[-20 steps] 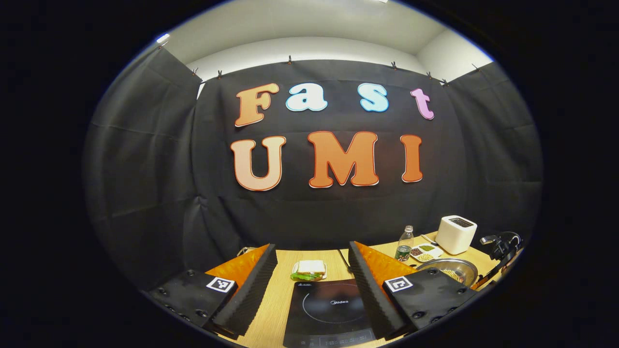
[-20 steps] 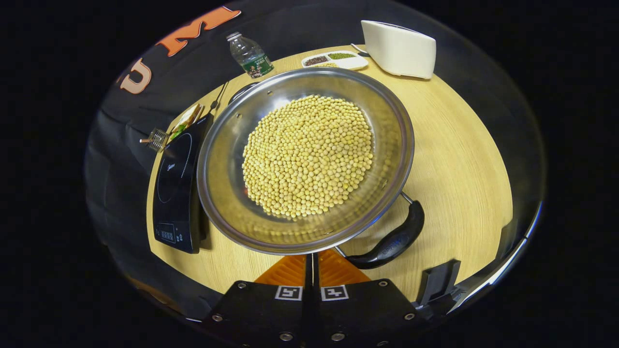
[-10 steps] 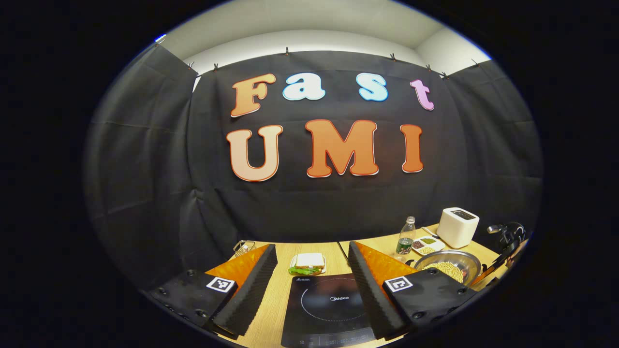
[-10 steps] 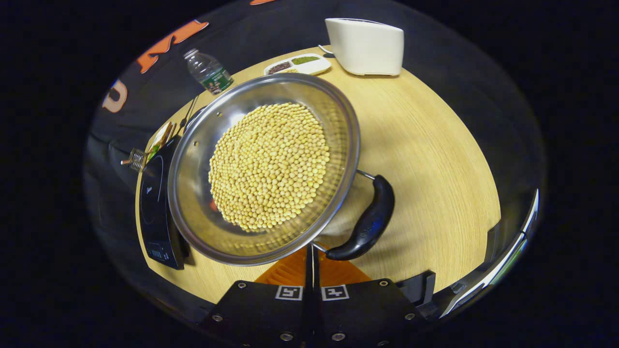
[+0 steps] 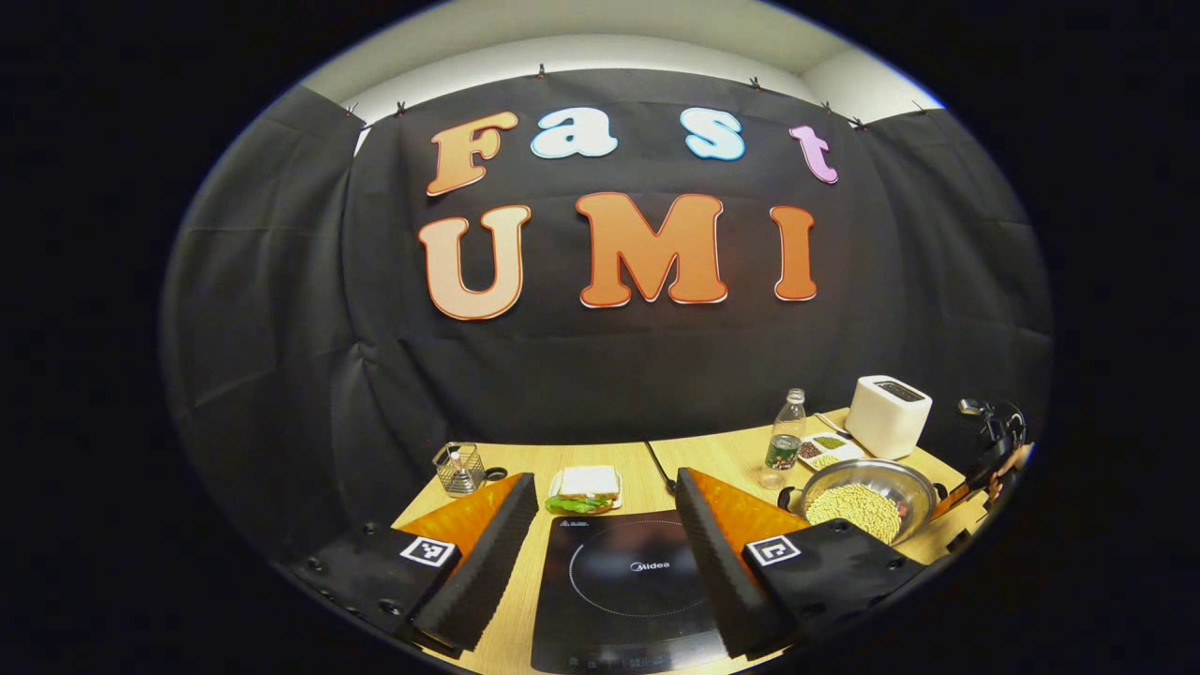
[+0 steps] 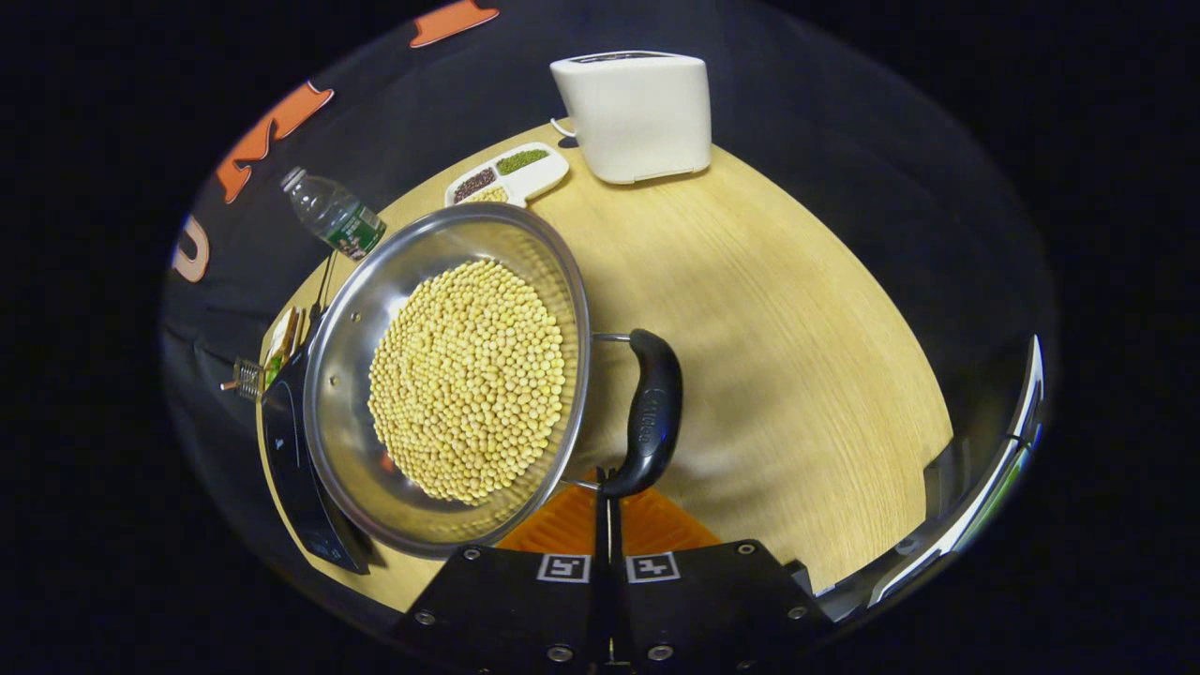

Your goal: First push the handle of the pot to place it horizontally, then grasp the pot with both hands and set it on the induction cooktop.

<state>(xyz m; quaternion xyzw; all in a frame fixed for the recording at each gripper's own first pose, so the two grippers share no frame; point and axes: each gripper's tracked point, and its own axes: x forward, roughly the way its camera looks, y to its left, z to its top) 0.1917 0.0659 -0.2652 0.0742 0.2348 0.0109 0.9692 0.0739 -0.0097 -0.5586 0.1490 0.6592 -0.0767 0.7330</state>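
Pot (image 6: 450,375) handle (image 6: 649,412): we are nudging it with our clenched right gripper (image 6: 607,506) at 6 o'clock; left gripper (image 5: 600,534), released, is waiting over the induction cooktop (image 5: 619,591).

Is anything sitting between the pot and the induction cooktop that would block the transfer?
Nothing visible does. In the right gripper view the pot of beans sits right beside the induction cooktop, its rim overlapping the cooktop's edge, with no object between them.

Black screwed tongs (image 6: 607,511) bodies, square coded markers, ribbed pads (image 5: 483,567)
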